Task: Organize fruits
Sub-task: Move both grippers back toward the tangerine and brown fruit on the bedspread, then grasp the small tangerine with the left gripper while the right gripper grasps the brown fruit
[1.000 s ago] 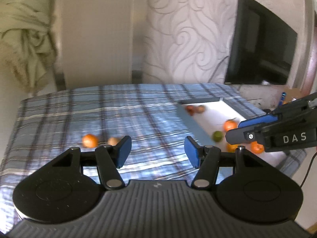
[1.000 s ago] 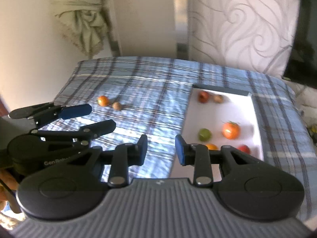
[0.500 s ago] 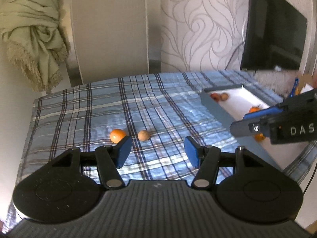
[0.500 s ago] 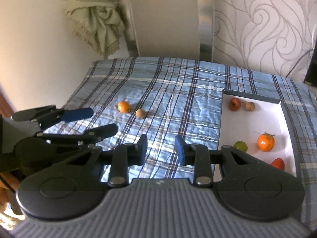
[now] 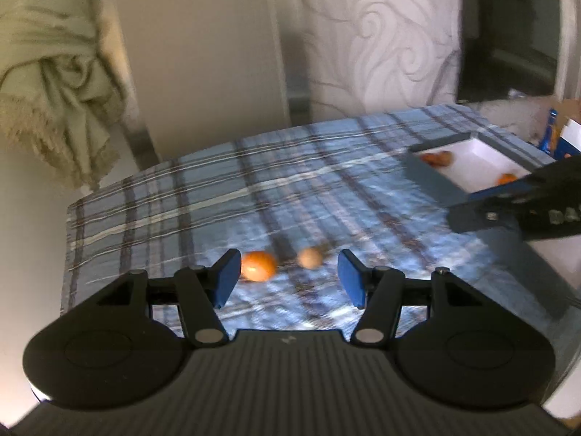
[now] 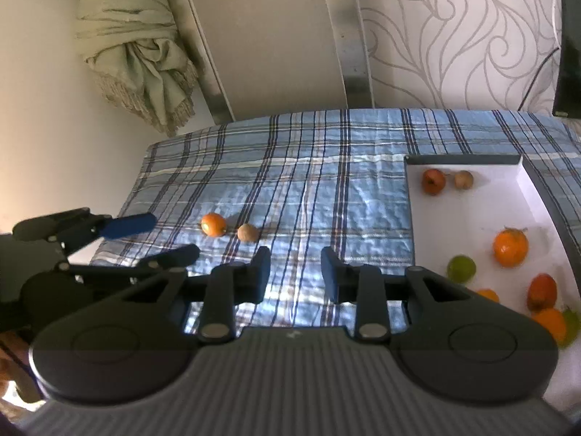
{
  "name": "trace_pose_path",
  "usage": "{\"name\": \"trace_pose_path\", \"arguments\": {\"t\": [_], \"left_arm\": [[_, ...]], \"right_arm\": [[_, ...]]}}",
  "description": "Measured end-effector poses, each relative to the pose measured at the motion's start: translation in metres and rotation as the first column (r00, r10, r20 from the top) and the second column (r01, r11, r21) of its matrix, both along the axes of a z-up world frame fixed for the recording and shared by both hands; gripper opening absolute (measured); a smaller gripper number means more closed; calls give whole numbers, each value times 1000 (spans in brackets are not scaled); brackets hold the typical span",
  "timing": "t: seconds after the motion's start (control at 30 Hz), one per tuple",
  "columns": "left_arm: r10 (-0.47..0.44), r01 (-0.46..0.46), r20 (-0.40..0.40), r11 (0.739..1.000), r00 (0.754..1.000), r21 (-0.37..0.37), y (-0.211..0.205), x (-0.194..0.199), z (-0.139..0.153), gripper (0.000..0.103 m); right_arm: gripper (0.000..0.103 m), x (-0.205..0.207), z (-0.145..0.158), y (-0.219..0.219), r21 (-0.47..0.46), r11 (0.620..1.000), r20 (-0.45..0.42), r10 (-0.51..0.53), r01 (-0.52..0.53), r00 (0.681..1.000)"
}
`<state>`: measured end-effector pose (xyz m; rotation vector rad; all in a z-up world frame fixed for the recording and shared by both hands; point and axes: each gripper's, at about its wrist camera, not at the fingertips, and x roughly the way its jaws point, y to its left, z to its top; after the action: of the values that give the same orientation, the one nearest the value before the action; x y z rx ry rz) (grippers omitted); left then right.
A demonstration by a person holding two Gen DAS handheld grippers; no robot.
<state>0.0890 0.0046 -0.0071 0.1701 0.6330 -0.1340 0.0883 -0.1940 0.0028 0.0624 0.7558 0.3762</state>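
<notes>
An orange fruit [image 5: 258, 265] [image 6: 213, 224] and a small tan fruit [image 5: 309, 257] [image 6: 247, 233] lie side by side on the blue plaid tablecloth [image 6: 308, 189]. My left gripper [image 5: 288, 278] is open and empty, just short of the two fruits, with the orange one near its left finger; it also shows in the right wrist view [image 6: 159, 238]. My right gripper [image 6: 296, 276] is open and empty above the cloth, left of the white tray [image 6: 523, 185] [image 5: 483, 152], which holds several orange, red and green fruits.
A dark TV [image 5: 508, 32] stands at the back right. A pale cloth [image 6: 138, 54] hangs at the back left beside a wall panel. The table's left edge [image 6: 134, 189] drops off near the loose fruits.
The left gripper has swung left and moved toward the two loose fruits, which now sit between its fingers in its view. The right gripper has turned left too; the tray has shifted right in view.
</notes>
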Motion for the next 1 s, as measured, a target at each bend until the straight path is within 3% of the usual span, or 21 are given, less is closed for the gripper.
{"name": "trace_pose_path", "arguments": {"t": [0.2,0.43,0.6,0.77,1.0], "left_arm": [[35,-35,-28,999,999,-15,35,34,-24,65],[-49,45,-76,997,996,-58,42,51,-51,63],[-97,93,-89,994,991,-51,40,63,-65,63],[-147,144,-77,989,986,-40,37,74,-71,45],[-137,131,-67,988,988,-86,52,71,-69,44]], "right_arm": [[33,32,-9,33,-40,998,-8,48,-48,999],[33,55,-38,72,-112,990,-76,78,-86,994],[33,58,-42,88,-124,988,-94,79,-91,992],[33,61,-37,103,-137,986,-79,85,-95,993],[33,67,-40,108,-158,986,-83,41,-54,996]]}}
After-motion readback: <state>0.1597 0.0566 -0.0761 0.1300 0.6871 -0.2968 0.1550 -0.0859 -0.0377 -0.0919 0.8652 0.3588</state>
